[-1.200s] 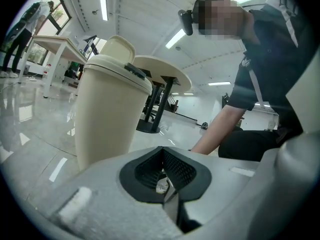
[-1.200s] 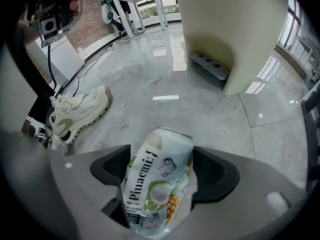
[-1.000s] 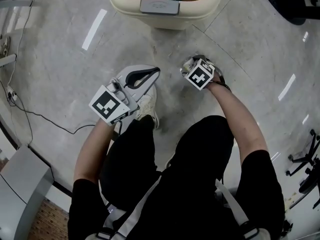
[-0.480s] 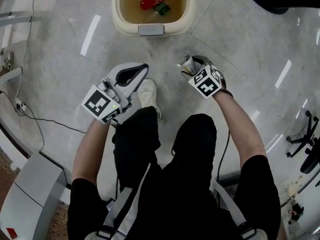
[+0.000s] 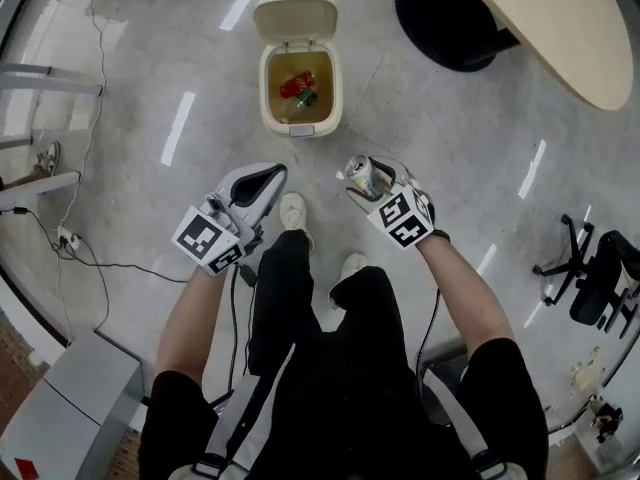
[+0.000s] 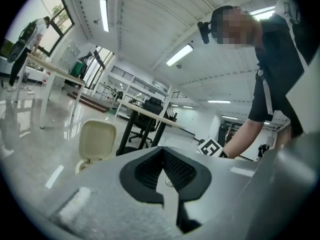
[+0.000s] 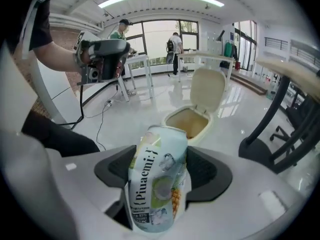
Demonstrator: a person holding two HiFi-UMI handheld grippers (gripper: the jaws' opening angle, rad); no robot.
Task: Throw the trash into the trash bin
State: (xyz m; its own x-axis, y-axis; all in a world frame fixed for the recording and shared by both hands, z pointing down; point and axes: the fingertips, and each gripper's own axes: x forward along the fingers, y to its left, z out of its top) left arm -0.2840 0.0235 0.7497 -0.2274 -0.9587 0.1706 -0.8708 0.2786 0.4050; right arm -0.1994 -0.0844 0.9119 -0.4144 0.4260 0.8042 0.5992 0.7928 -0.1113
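The cream trash bin (image 5: 272, 96) stands on the floor ahead of me with its lid (image 5: 293, 18) flipped up. A red can (image 5: 293, 86) and a green piece (image 5: 307, 98) lie inside it. My right gripper (image 5: 365, 181) is shut on a dented pale green and white drink can (image 5: 360, 175), held high above the floor short of the bin. In the right gripper view the can (image 7: 157, 184) sits between both pads, with the bin (image 7: 176, 118) beyond it. My left gripper (image 5: 268, 176) hangs beside it, shut and holding nothing; its view shows the bin's lid (image 6: 96, 140).
A round beige table top (image 5: 560, 18) on a black base (image 5: 450, 8) stands right of the bin. An office chair (image 5: 592, 280) is at the far right. Cables (image 5: 70, 240) run over the floor at left, near a grey cabinet (image 5: 60, 388). My shoes (image 5: 293, 208) are below the grippers.
Both grippers and my head have risen well above the floor; the bin now looks small and shows whole, lid included. The can stays in the right gripper.
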